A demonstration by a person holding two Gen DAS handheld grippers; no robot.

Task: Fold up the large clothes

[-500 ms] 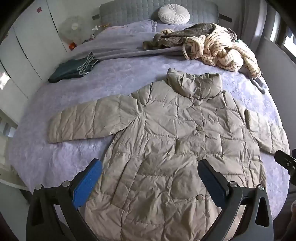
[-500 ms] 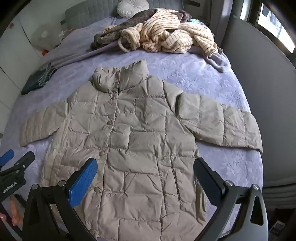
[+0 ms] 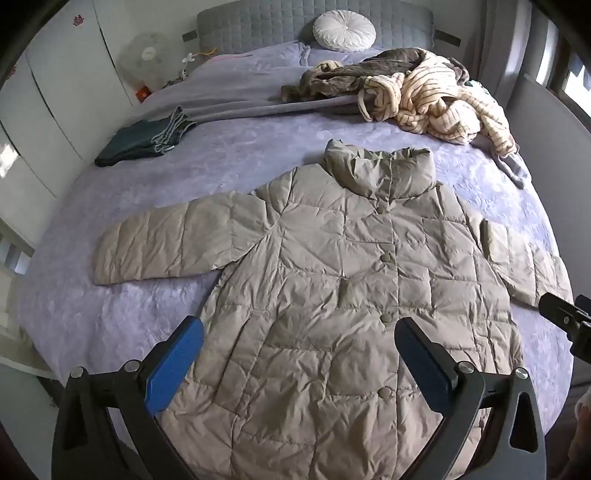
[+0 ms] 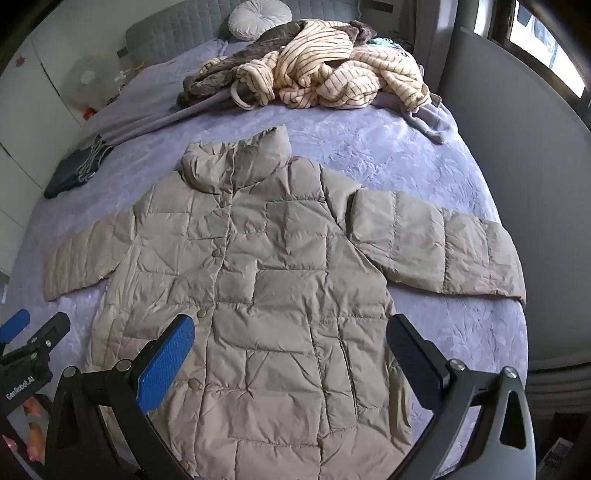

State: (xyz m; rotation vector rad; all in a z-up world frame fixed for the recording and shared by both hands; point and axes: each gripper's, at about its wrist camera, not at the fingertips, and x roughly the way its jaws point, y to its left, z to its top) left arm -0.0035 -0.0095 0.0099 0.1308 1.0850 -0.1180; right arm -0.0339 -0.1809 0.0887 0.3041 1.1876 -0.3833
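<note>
A beige quilted puffer coat (image 3: 343, 295) (image 4: 266, 295) lies flat and buttoned on the lilac bed (image 3: 207, 166) (image 4: 388, 147), collar toward the headboard, both sleeves spread out sideways. My left gripper (image 3: 299, 343) hovers above the coat's lower body, jaws wide open and empty. My right gripper (image 4: 291, 339) hangs open over the coat's lower right part, also holding nothing. The right gripper's tip (image 3: 561, 317) shows at the left wrist view's right edge. The left gripper's tip (image 4: 37, 339) shows at the right wrist view's left edge.
A heap of striped cream and brown clothes (image 3: 417, 96) (image 4: 317, 77) lies near the headboard. A folded dark garment (image 3: 144, 142) (image 4: 77, 166) sits at the bed's left side. A round white cushion (image 3: 343, 29) leans on the headboard. A wall (image 4: 535, 184) runs along the right.
</note>
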